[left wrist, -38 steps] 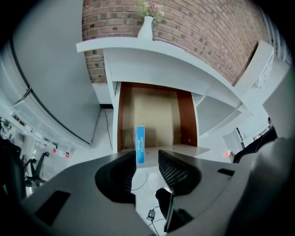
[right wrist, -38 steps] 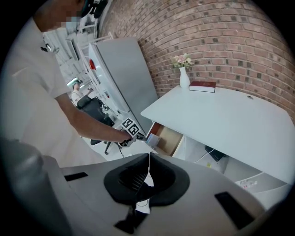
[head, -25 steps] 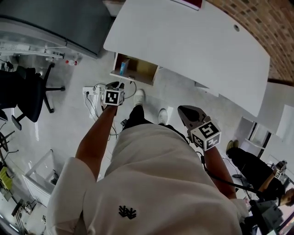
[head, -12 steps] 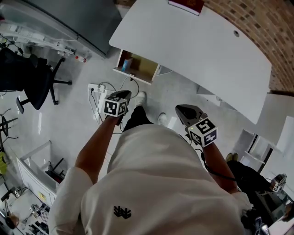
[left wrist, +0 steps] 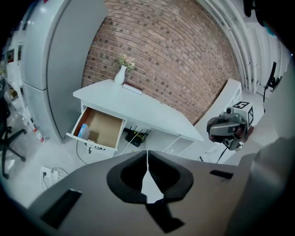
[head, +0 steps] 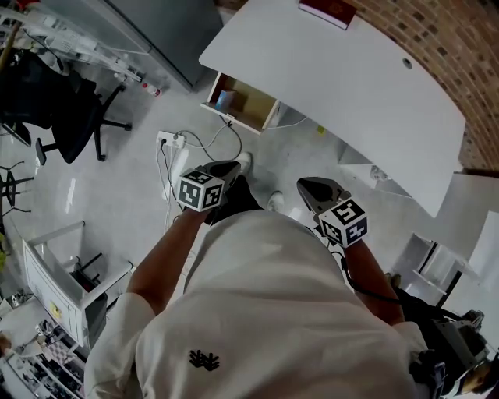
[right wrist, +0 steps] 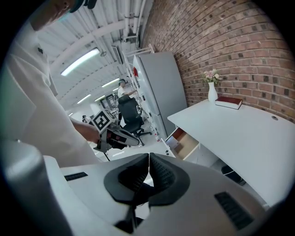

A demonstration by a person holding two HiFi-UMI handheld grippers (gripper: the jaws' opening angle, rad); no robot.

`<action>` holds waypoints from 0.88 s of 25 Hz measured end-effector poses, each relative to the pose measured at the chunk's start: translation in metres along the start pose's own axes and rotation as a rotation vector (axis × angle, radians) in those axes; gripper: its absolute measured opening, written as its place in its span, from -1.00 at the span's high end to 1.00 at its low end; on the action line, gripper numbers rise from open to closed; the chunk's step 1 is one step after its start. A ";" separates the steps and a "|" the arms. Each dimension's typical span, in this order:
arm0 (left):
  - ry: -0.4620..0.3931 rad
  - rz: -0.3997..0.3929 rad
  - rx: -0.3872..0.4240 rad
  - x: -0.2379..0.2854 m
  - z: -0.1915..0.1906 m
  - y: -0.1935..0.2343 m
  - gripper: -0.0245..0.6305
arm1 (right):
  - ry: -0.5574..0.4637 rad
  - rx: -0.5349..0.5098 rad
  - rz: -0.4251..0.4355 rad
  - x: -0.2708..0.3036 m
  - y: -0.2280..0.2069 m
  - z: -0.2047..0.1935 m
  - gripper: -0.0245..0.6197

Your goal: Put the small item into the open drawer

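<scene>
The white desk's drawer (head: pixel 243 103) stands pulled open, and a small light-blue item (head: pixel 226 99) lies in its left end. The left gripper view shows the same drawer (left wrist: pixel 99 129) and item (left wrist: pixel 83 132) well ahead. My left gripper (head: pixel 231 165) hovers over the floor, short of the drawer. Its jaws are closing the last bit and its tips (left wrist: pixel 147 154) meet on nothing. My right gripper (head: pixel 306 184) hangs beside it at waist height. It is shut and empty, and its tips (right wrist: pixel 149 159) touch.
A dark red book (head: pixel 327 11) and a white vase of flowers (left wrist: pixel 120 73) sit on the desk top. A power strip with cables (head: pixel 175 144) lies on the floor below the drawer. A black office chair (head: pixel 70 117) and a tall grey cabinet (head: pixel 171 31) stand to the left.
The left gripper has drawn back from the drawer towards the body, and the whole view has backed away from the desk. The blue item stays in the drawer. The right gripper has hardly moved.
</scene>
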State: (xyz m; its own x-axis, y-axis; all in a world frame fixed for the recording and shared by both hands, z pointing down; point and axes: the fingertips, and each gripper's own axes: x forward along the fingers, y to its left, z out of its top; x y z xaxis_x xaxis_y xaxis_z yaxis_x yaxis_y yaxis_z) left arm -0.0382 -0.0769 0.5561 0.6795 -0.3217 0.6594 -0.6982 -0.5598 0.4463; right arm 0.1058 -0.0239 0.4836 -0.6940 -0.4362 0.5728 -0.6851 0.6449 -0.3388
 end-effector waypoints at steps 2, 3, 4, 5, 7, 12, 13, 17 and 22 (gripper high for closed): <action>-0.002 -0.025 0.012 -0.006 -0.006 -0.021 0.84 | -0.008 -0.003 0.007 -0.006 0.007 -0.005 0.83; -0.003 -0.035 0.020 -0.010 -0.008 -0.030 0.84 | -0.010 -0.004 0.010 -0.008 0.011 -0.008 0.83; -0.007 -0.044 0.026 -0.015 -0.009 -0.038 0.84 | -0.011 -0.005 0.013 -0.010 0.016 -0.010 0.83; -0.014 -0.051 0.030 -0.019 -0.011 -0.045 0.84 | -0.011 -0.008 0.015 -0.011 0.020 -0.013 0.83; -0.031 -0.061 0.031 -0.026 -0.013 -0.055 0.84 | -0.012 -0.016 0.018 -0.013 0.029 -0.016 0.83; -0.061 -0.068 0.032 -0.038 -0.017 -0.074 0.84 | -0.012 -0.036 0.026 -0.019 0.044 -0.023 0.83; -0.066 -0.069 0.032 -0.039 -0.017 -0.077 0.84 | -0.012 -0.042 0.026 -0.020 0.045 -0.023 0.83; -0.073 -0.070 0.043 -0.042 -0.019 -0.085 0.84 | -0.016 -0.053 0.026 -0.024 0.047 -0.023 0.83; -0.079 -0.064 0.043 -0.046 -0.021 -0.087 0.84 | -0.011 -0.060 0.030 -0.025 0.053 -0.026 0.83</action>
State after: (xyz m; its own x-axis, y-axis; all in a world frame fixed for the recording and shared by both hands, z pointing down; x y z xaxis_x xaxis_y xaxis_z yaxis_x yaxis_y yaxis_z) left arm -0.0136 0.0028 0.4995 0.7391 -0.3430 0.5797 -0.6438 -0.6128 0.4582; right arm 0.0926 0.0370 0.4708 -0.7168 -0.4224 0.5548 -0.6494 0.6943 -0.3103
